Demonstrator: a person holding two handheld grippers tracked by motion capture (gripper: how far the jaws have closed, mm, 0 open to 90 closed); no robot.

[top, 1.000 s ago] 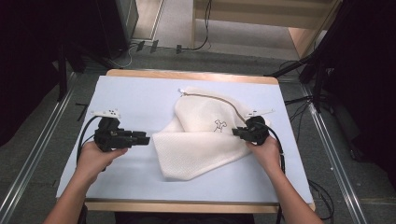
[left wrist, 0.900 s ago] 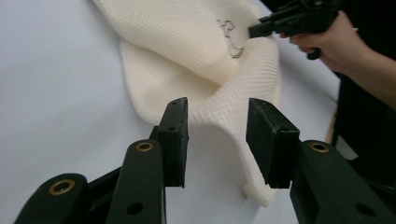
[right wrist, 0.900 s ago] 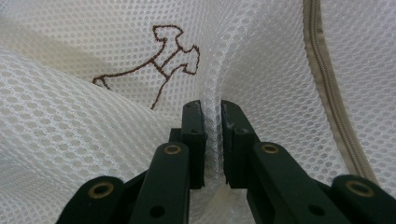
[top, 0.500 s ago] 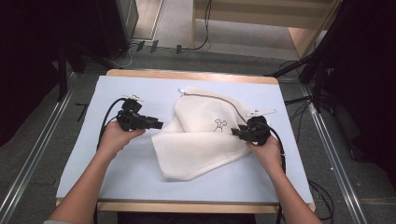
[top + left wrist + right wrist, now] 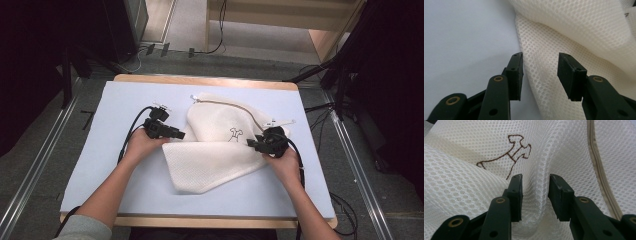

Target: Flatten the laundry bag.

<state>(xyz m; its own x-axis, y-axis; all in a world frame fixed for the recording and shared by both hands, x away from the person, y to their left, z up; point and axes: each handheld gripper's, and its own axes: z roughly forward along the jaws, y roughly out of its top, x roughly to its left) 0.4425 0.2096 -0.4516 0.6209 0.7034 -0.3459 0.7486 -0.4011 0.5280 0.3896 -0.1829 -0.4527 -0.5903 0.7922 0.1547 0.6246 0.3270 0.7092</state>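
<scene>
One white mesh laundry bag (image 5: 220,150) lies folded at the centre of the counter (image 5: 100,165). It has one beige zipper (image 5: 235,106) and one brown stitched logo (image 5: 235,134). There are two tools. The left tool (image 5: 181,135), at 9 o'clock of the bag, has its jaws apart, with the bag's edge between them and unpinched. The right tool (image 5: 251,144), at 3 o'clock, has just been opening; a mesh fold sits between its jaws, and whether the pads touch it is hard to make out. The bag's underlayer is hidden by the fold, and the forearms are cut off at 6 o'clock.
</scene>
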